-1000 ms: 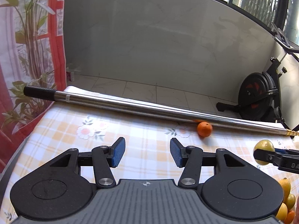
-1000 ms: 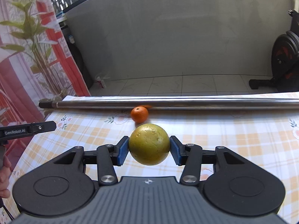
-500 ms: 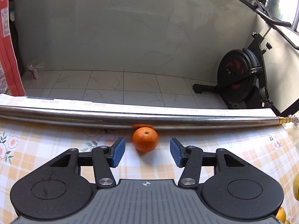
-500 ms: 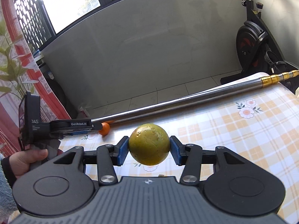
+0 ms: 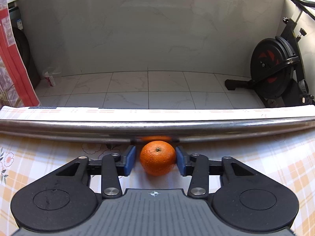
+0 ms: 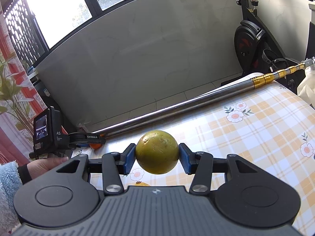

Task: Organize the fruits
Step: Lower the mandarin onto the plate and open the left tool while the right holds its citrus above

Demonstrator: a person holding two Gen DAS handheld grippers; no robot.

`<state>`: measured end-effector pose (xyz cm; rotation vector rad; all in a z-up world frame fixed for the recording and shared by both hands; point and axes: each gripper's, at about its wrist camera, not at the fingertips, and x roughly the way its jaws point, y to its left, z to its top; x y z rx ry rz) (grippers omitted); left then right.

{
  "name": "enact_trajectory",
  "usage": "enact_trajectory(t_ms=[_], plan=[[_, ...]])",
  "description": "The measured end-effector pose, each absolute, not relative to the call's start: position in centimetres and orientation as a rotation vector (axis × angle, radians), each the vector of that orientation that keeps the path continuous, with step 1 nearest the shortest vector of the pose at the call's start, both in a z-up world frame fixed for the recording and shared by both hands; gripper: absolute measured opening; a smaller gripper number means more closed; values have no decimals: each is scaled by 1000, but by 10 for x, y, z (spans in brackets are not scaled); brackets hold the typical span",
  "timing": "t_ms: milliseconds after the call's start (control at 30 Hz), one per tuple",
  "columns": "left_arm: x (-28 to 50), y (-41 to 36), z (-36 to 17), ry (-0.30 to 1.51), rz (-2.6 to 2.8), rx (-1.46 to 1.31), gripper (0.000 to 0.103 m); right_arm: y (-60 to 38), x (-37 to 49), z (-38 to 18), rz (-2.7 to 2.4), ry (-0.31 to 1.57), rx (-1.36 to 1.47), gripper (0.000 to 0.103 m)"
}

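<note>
by the far pole [image 5: 157,126], left gripper [image 5: 155,160] has just been closing around the orange [image 5: 157,157], not yet clenched; right gripper [image 6: 157,157] grasps the lime [image 6: 157,152].

Each handheld gripper, left [image 5: 155,160] and right [image 6: 157,158], is built from matte black linkage arms joined by silver round-headed screws, with blue pads [image 5: 129,160] set on the fingertips. A ribbed grey plate with a small crosshair mark is seen nearest the camera. A fluffy pale-blue sleeve [image 6: 7,179] over a dark cuff is worn.
</note>
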<state>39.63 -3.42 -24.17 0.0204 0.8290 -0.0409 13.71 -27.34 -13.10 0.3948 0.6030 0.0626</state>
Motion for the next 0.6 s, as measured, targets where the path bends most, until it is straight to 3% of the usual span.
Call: enact_trajectory(t_ms=[233,600], plan=[[362,-36,-224,828,-108,88,39,-277,124,-131,53,592,427,50],[227,-60,-151,752,-388,205,39,-279,77,-131,40,614,403,50]])
